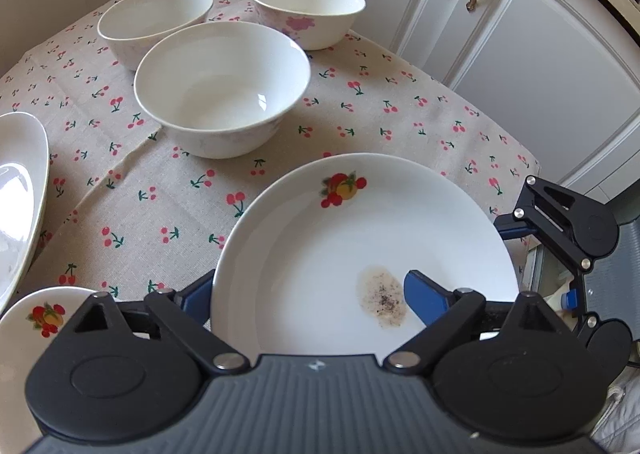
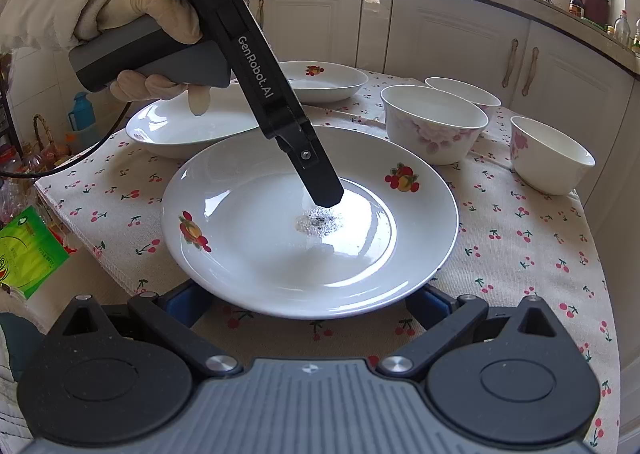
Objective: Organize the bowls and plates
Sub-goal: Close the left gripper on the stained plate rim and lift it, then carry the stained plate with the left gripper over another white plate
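The left tool straddles the fruit-print plate's six o'clock rim, jaws apart, one finger inside for a rim pinch. The right tool waits open just short of it. Bowls cluster at eleven o'clock on the surface.

Three white plates and three white bowls on one cherry-print tablecloth; two handheld grippers.

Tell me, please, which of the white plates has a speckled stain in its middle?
The near white fruit-print plate, straddled by the left gripper; the other two plates behind show no stain.
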